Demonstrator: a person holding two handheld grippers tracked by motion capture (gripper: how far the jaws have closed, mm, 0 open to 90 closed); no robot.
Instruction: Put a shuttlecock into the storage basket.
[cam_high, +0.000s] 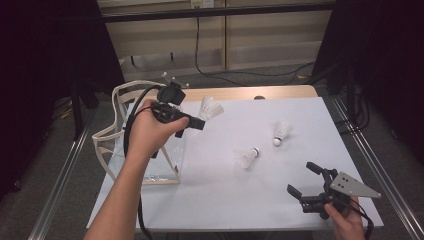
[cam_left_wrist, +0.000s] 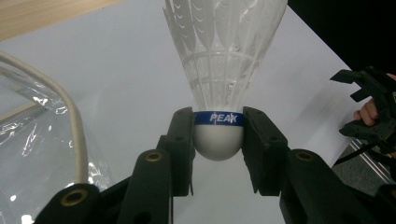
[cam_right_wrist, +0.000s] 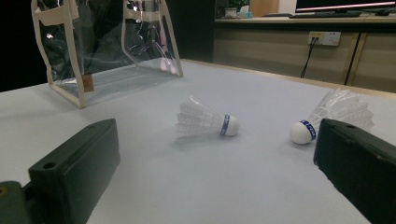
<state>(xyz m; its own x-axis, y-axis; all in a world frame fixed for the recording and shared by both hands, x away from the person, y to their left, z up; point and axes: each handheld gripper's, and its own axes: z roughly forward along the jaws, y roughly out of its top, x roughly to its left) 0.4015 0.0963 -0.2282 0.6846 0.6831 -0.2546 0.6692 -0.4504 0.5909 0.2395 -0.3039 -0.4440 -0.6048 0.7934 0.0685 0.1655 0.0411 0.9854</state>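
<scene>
My left gripper (cam_high: 196, 123) is lifted above the table beside the clear bag (cam_high: 116, 134), shut on a white shuttlecock (cam_high: 210, 108). The left gripper view has its pads (cam_left_wrist: 183, 140) pressing both sides of the white cork with its blue band (cam_left_wrist: 218, 138), feathers pointing away. Two more shuttlecocks lie on the white tabletop, one near the middle (cam_high: 248, 156) and one farther right (cam_high: 281, 133). My right gripper (cam_high: 301, 178) rests low at the front right, open and holding nothing. Its view has both shuttlecocks (cam_right_wrist: 205, 122) (cam_right_wrist: 334, 114) lying ahead of its wide jaws.
The clear plastic bag (cam_right_wrist: 107, 51) with beige trim stands upright at the table's left edge, mouth up. The white sheet (cam_high: 235, 200) covers a wooden table. Metal rails run along both sides of the table. Cables lie on the floor behind.
</scene>
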